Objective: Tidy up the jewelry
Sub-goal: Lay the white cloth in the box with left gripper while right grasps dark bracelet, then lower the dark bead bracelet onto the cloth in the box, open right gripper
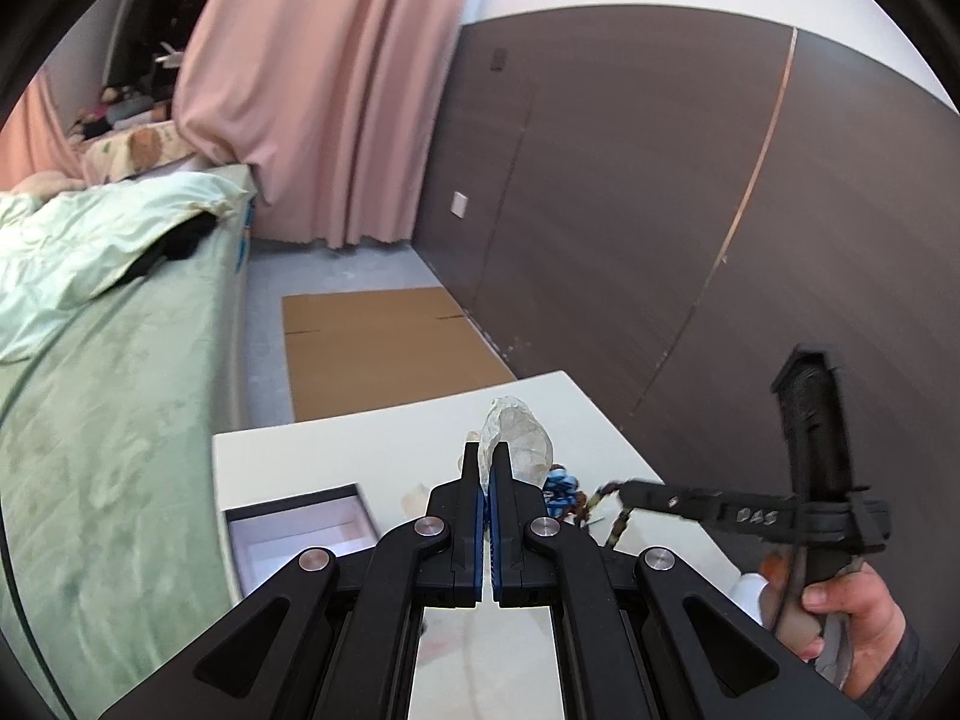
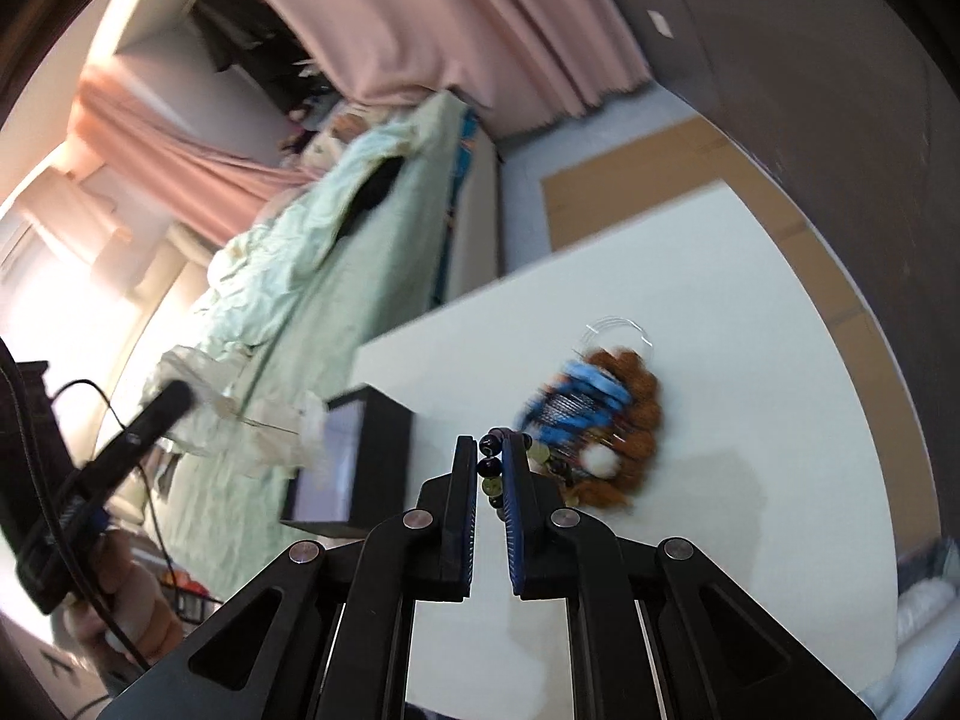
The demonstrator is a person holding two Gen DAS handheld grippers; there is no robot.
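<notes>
In the left wrist view we see our left gripper [image 1: 487,468] at lower centre, its jaws pressed nearly together on a crumpled clear plastic pouch [image 1: 517,438] that stands up above the fingertips. The pouch sits over the white rectangular desk [image 1: 372,450], and its contents look pale and glassy, though we cannot tell what they are.

At the lower left of that frame an open black box with a white lining [image 1: 300,534] rests on the desk near its left edge. Just right of the left gripper lies a small heap of jewelry, with blue beaded pieces [image 1: 561,489] showing beside the fingers.

From the right side of the same frame our right gripper [image 1: 624,489] reaches in, with a string of dark and pale round beads [image 1: 618,525] hanging from its tip. The right hand [image 1: 852,618] grips its handle at the lower right.

In the right wrist view the right gripper [image 2: 491,468] is at lower centre, its jaws narrowly parted and closed on the bead string [image 2: 489,468], whose beads run down the gap between the blue pads. Beyond the tip, right of centre, the blurred jewelry heap [image 2: 594,420] lies on the desk [image 2: 750,360]: blue pieces, fuzzy brown ones and a thin clear loop. The black box [image 2: 372,450] stands left of centre, and the left gripper [image 2: 180,399] with the pouch [image 2: 252,408] shows at the left edge.

A bed with pale green bedding [image 1: 108,330], pink curtains [image 1: 312,90] and flat brown cardboard on the floor [image 1: 384,348] fill the background.
</notes>
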